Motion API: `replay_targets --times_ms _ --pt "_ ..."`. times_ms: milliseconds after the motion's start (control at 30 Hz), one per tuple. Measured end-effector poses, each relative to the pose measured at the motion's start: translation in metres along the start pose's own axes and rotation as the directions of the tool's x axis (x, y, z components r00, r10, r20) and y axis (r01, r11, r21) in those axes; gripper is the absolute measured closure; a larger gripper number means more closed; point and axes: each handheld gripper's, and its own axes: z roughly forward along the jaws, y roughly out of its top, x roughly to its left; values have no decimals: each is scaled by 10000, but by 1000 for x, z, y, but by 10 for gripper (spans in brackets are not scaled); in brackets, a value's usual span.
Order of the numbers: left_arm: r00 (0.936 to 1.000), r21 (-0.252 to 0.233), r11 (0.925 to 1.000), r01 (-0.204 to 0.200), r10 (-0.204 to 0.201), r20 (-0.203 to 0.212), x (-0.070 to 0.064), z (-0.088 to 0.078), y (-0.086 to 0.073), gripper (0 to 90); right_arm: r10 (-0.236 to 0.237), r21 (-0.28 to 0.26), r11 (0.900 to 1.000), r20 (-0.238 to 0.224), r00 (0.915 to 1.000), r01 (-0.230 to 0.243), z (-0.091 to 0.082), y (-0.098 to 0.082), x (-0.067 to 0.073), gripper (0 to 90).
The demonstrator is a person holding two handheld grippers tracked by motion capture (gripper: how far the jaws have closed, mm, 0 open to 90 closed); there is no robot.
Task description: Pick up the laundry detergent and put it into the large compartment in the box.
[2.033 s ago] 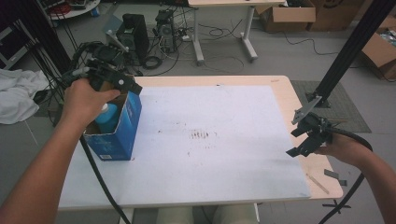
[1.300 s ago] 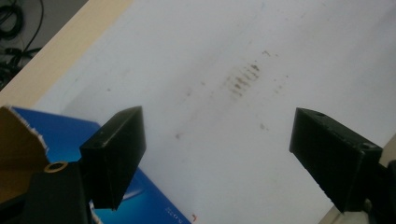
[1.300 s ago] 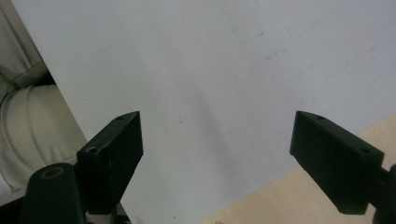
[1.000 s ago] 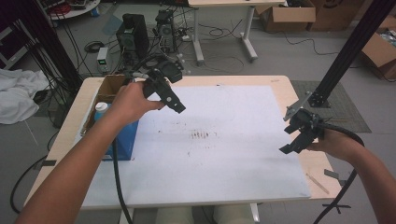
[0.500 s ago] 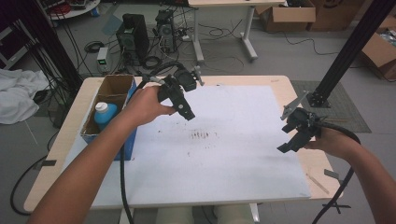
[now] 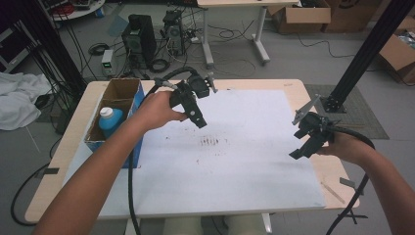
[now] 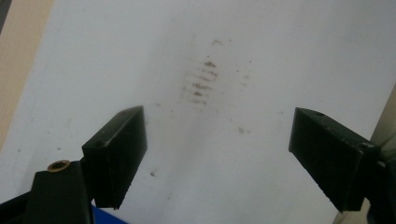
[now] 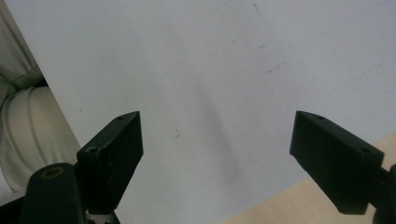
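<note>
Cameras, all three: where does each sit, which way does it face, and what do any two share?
High view: above the person's side, facing forward and down on the white sheet; both forearms, left hand-held gripper, right hand-held gripper.
Left gripper view: on the left hand-held gripper, facing down at the brown stain; open jaws.
Right gripper view: on the right hand-held gripper, facing the sheet's edge; open jaws.
Shared: high and left views show the stain.

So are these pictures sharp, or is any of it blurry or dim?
High view: evenly lit, slightly soft. Left gripper view: the stains on the sheet are soft and blurred, the tongs sharper. Right gripper view: dim, a faint shadow band across the sheet.
</note>
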Motion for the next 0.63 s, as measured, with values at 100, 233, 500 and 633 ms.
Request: replay_targets --times_ms 100,233,500,633 --pt "9999 -27 10000 -74 74 81 -1 1 0 199 -27 38 10000 -17 10000 27 1 0 0 171" --pt "9998 1 9999 -137 137 118 -1 1 1 199 -38 19 10000 -32 10000 38 2 1 0 171" --pt "9999 -6 10000 -79 80 95 0 1 -1 203 -14 15 10000 -26 10000 14 2 1 1 171" --pt "10000 -13 10000 -40 40 84 1 1 -2 205 -34 8 10000 -22 10000 34 3 1 1 171"
